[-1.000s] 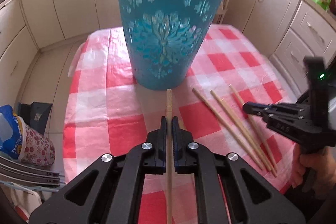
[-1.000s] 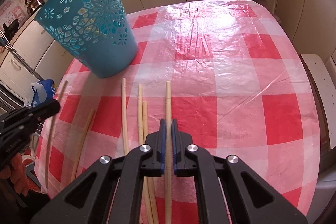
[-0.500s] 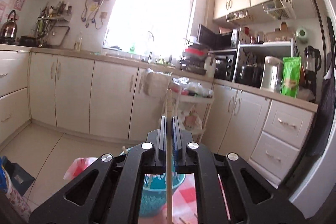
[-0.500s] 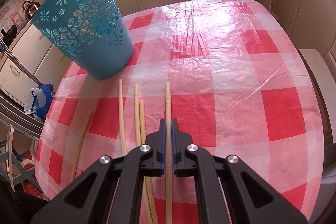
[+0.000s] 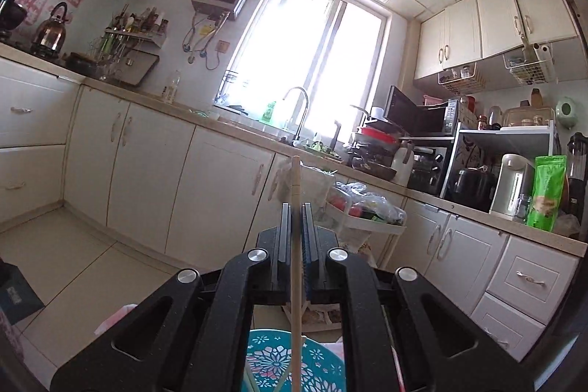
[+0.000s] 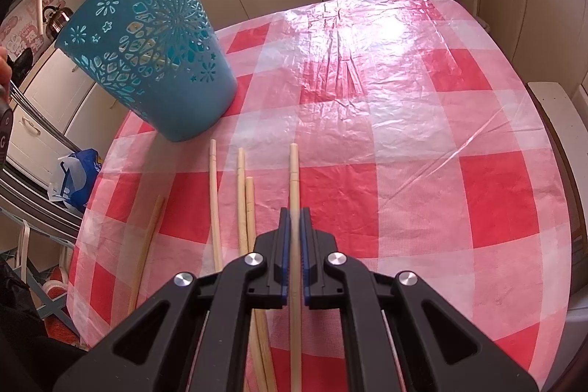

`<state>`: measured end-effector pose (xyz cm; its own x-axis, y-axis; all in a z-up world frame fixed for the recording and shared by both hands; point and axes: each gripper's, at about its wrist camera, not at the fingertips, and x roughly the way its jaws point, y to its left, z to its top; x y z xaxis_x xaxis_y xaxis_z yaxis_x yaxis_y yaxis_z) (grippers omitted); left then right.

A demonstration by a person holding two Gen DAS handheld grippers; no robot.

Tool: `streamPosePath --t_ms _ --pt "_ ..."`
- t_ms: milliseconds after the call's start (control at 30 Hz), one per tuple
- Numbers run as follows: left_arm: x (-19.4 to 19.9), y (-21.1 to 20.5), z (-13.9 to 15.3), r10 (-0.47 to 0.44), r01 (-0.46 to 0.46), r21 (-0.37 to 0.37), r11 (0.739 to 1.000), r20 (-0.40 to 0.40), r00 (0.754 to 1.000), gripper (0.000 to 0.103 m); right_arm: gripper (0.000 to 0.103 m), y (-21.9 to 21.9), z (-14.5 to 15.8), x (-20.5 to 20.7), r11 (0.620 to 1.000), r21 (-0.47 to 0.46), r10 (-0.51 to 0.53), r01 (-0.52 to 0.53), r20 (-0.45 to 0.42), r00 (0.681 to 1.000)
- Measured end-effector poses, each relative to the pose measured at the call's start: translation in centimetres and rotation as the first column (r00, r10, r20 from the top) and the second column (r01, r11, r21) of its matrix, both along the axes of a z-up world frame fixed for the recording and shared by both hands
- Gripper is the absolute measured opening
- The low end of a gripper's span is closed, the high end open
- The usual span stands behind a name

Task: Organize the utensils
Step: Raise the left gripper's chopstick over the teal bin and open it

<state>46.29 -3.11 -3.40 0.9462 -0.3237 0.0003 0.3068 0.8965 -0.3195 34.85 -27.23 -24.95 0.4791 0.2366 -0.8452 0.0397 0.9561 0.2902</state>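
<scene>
The left gripper (image 5: pixel 294 226) is seen pinching a chopstick (image 5: pixel 296 245) between nearly closed jaws, raised and tipped up so the stick stands near upright; its lower end hangs at 6 o'clock, over the mouth of the bin (image 5: pixel 272 366), where other sticks are already seen leaning; whether the tip is inside the rim cannot be told. The step in hand is judged to be the drop; it is best done by keeping the stick vertical, lowering the tip past the rim, and only then easing the jaws apart, so that a bounce off the edge is avoided.

The right gripper (image 6: pixel 293 226) is pinched on a second chopstick (image 6: pixel 294 179) lying along the tablecloth (image 6: pixel 422 142) toward 12 o'clock; just beside it at 10 o'clock three loose sticks (image 6: pixel 240 201) lie roughly parallel, and a fourth (image 6: pixel 147 245) lies further toward 9 o'clock, close to the table edge; a careless sweep there could roll it off. The bin (image 6: pixel 154 50) stands at 11 o'clock beyond the stick tips; open cloth is left from 12 to 3 o'clock for lifting clear.
</scene>
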Motion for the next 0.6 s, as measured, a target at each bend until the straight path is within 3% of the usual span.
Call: streamPosePath --t_ms 200,600 --pt "0.9 -0.6 -1.0 0.027 -0.027 0.024 0.999 -0.009 1.000 0.005 0.006 0.0 0.0 0.1 1.000 0.000 0.005 -0.005 0.000 1.000" --pt "1.2 -1.8 -4.0 0.036 -0.020 0.162 0.987 -0.100 0.994 0.005 0.006 0.2 0.0 0.2 1.000 0.012 0.005 -0.005 -0.005 1.000"
